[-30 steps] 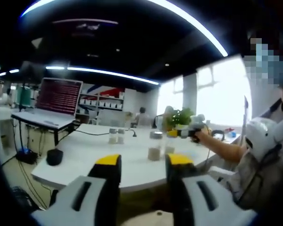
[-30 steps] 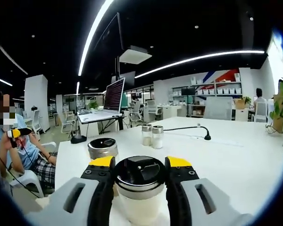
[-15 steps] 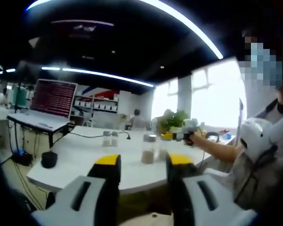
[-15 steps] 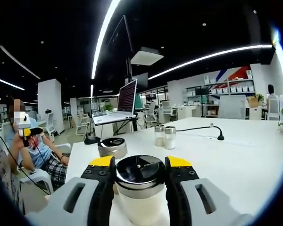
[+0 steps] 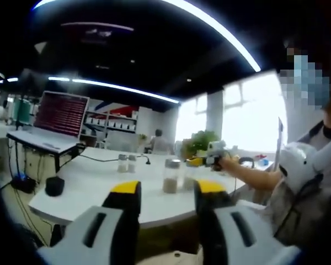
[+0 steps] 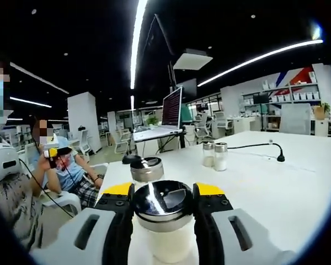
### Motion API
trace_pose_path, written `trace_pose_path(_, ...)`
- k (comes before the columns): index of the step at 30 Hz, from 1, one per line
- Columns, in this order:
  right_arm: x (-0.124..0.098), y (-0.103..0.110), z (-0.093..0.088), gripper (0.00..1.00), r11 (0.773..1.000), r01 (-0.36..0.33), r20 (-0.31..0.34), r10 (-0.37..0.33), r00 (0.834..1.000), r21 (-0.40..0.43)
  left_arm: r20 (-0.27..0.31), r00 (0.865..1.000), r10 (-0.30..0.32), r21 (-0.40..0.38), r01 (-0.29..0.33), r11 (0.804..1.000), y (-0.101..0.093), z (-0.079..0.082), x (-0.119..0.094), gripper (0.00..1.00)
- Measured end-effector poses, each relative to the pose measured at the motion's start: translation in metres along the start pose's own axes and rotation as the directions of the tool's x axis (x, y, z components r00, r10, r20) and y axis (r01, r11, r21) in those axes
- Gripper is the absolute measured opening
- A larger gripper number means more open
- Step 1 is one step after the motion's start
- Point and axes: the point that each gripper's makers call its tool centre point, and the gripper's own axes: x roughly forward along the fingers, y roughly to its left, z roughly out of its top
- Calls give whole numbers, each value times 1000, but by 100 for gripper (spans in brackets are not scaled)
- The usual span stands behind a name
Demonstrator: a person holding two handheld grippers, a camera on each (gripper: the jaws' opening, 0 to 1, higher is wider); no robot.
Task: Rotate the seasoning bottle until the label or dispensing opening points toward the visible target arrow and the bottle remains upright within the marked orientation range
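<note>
Right hand-held gripper (image 6: 163,200) clamped on seasoning bottle (image 6: 163,218), left hand-held gripper (image 5: 161,195) parted, empty, off the table (image 5: 94,182).

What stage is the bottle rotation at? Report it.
Done: the right gripper is shut on the seasoning bottle, which stands upright on the white table. In hand: the turn itself. Left: aligning to the target arrow, which I cannot see, so alignment is unconfirmed. The left gripper hangs open, off the table.
</note>
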Motion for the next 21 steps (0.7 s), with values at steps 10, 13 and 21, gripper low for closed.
trace_pose_path(10,-1,6,-2,42,994,-97,28,96,995,41,1,1000,5,-4,-5,1000,6,-1,-2,40)
trace_pose_path(13,2,8,-2,45,998,-57,6,57,998,27,1,1000,7,-8,-7,1000,6,-1,-1,41)
trace_pose_path(21,-4,6,24,49,990,125,110,-131,985,63,3,1000,2,-22,-2,1000,10,-6,-2,41)
